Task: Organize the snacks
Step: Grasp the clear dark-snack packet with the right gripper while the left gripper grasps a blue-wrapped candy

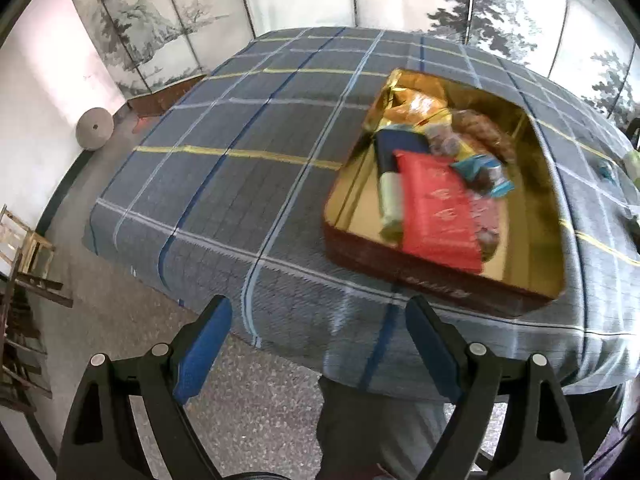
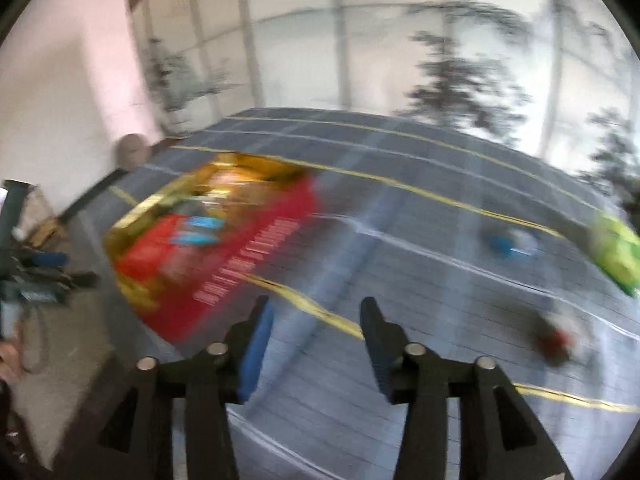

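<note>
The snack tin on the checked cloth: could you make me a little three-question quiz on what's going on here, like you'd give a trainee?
1. True or false: the flat red packet lies inside the gold-lined tin.
2. What is between the fingers of the left gripper?
A. a snack
B. nothing
C. the tin's rim
3. Besides a blurred dark one, which snacks lie loose on the checked cloth in the right wrist view, outside the tin?

Key
1. True.
2. B; the jaws stand open over the table's edge.
3. A green packet and a small blue one.
</note>
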`<state>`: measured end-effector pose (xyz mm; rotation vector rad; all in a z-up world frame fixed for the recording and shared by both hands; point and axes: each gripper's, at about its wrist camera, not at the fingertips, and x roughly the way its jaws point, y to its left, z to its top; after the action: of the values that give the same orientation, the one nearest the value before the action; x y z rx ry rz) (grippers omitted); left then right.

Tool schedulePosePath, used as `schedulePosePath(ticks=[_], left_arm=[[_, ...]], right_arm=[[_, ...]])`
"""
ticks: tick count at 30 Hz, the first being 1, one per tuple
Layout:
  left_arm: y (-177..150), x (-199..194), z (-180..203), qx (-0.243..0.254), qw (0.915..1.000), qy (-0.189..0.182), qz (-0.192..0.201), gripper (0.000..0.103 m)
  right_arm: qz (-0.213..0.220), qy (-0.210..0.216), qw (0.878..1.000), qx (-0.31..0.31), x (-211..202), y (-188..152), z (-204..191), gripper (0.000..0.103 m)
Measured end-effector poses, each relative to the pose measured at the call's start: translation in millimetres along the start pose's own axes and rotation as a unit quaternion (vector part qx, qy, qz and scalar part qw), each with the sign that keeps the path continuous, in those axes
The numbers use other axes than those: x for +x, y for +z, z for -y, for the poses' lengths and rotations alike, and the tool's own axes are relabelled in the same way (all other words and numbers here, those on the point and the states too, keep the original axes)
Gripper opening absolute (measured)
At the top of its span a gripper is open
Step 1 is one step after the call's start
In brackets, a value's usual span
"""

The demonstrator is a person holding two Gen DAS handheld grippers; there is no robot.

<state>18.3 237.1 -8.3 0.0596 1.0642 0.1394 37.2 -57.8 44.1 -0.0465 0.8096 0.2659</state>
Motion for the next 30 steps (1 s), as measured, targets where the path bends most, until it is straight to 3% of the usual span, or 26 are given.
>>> schedulePosePath(ticks=[2,6,12,16,18,19,22,24,27,30], left_arm=[[2.2,-8.1,9.8,0.010,0.9999,-0.001,0.005,0.086],[6.3,-21.2,34.2,0.037,0.9992,-0.009,0.008,0.086],[19.4,-33.2,80.2,0.077,0.9957,-0.051,-0.003,0.086],[33.9,-38.9,127.9,0.129,0.9870,-0.095,-0.011,0.086],[46.4,-43.4,159.1,0.165,0.9764,-0.139,-0.011,0.086],[52.3,-45.2,169.1,0.173,0.9717,-0.161,-0.012,0.086],[77.5,-49.5,214.8,0.191,0.9493,-0.249,-0.003,0.086],[92.3,-48.4,248.3,0.215,0.9384,-0.270,0.004,0.089],[113.7,-32.7,311.9,0.284,0.9092,-0.304,-0.014,0.092],[132.0,-13.9,368.8,0.342,0.8964,-0.282,0.001,0.092]], right_arm=[[-0.009,-0.043,0.999,-0.006,-9.9,-8.3,36.5,0.058],[-0.049,-0.087,0.994,-0.034,-15.2,-15.7,102.1,0.059],[-0.080,-0.074,0.993,-0.046,-3.0,-8.8,160.5,0.059],[-0.094,-0.052,0.993,-0.049,18.3,-7.5,182.0,0.059],[-0.106,-0.029,0.993,-0.039,30.5,-9.0,191.8,0.056],[-0.115,-0.005,0.993,-0.019,36.5,-10.6,198.5,0.037],[-0.113,0.007,0.993,-0.012,35.9,-17.7,201.2,0.035],[-0.082,0.006,0.997,0.007,21.3,-23.9,204.5,0.035],[-0.039,-0.039,0.998,0.031,-2.1,-41.8,215.8,0.035],[-0.024,-0.077,0.994,0.075,-16.2,-64.0,237.0,0.035]])
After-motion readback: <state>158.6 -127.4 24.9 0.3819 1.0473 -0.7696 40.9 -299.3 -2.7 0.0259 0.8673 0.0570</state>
